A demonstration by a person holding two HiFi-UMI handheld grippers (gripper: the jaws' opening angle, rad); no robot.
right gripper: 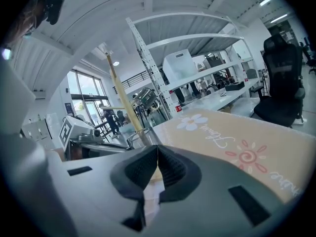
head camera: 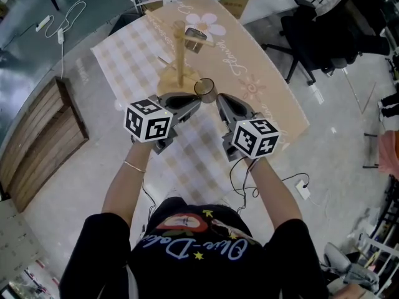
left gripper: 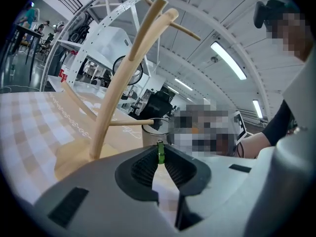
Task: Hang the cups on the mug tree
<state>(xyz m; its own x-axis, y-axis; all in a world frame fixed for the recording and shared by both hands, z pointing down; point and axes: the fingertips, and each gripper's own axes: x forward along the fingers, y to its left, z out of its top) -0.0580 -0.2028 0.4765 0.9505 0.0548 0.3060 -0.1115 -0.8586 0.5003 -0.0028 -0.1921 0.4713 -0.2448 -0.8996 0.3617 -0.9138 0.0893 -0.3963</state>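
My left gripper (left gripper: 159, 154) has its jaws pressed together, with a thin green sliver at their tips that I cannot identify; my right gripper (right gripper: 157, 151) is closed too, pad against pad; the clear glass cup (head camera: 206, 90) stands upright on the checked table (head camera: 124, 64), just beyond both pairs of tips and between them, held by neither, beside the base of the mug tree (head camera: 180, 55); another cup (head camera: 197, 38) hangs on an upper peg.
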